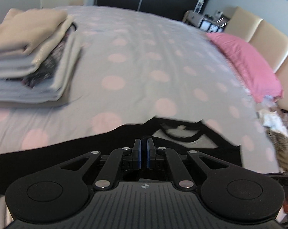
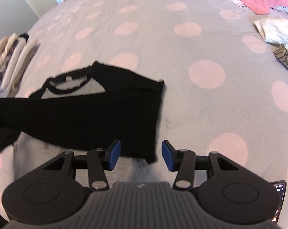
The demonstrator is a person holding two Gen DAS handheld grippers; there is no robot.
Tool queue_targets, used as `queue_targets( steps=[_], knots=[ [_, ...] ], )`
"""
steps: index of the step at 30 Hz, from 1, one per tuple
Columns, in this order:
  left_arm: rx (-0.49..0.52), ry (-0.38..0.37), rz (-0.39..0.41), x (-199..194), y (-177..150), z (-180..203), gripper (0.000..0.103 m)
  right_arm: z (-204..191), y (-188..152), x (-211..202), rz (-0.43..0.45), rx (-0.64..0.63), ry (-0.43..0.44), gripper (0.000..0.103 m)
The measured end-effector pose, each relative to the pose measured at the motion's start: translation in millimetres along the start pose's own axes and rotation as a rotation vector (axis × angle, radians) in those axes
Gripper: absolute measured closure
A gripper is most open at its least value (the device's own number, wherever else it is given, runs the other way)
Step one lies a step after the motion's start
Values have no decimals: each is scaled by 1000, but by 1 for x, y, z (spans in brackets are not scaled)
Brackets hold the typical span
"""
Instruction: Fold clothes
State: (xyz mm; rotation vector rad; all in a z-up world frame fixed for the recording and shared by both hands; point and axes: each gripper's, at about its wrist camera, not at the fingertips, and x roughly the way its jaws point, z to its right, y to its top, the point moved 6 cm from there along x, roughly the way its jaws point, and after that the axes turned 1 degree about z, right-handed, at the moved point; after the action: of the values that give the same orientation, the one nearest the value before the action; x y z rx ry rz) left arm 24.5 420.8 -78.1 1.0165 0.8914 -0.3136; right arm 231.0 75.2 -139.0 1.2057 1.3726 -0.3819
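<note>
Here, my left fingers (image 1: 144, 153) are pressed together with almost no gap between the blue pads (image 1: 140, 152), low over the black shirt (image 1: 48, 152); whether any cloth is pinched between them I cannot tell. My right fingers (image 2: 141, 155) stand wide apart, with nothing between them but the shirt's lower corner and the grey cloth under it.

The shirt (image 2: 86, 112) lies on the bed (image 2: 182, 57), just ahead of both hands. It is black with a grey panel at the neckline (image 2: 67, 85), and one black part is laid across the body, so the right edge runs straight from the shoulder down to my right fingers. To the left the black cloth trails out toward the frame edge.

Farther off on the left sits a stack (image 1: 29, 57) of folded clothes, beige on top, grey and patterned layers beneath. On the right, near the bed's edge, lies a loose heap (image 2: 277, 32) of white and striped pieces. Beyond that, a pink pillow (image 1: 247, 63) rests against the cream headboard (image 1: 268, 38). The bed cover is grey with pale pink dots.
</note>
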Motion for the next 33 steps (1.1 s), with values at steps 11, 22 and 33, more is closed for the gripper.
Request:
queue_targets(
  steps=[11, 22, 33],
  knots=[
    [-29, 93, -78, 27, -28, -43, 82, -4, -11, 17, -57, -6, 4, 53],
    [3, 70, -138, 44, -64, -46, 62, 5, -7, 20, -46, 71, 6, 53],
    [28, 76, -137, 45, -61, -44, 99, 5, -14, 37, -96, 129, 32, 89]
  ],
)
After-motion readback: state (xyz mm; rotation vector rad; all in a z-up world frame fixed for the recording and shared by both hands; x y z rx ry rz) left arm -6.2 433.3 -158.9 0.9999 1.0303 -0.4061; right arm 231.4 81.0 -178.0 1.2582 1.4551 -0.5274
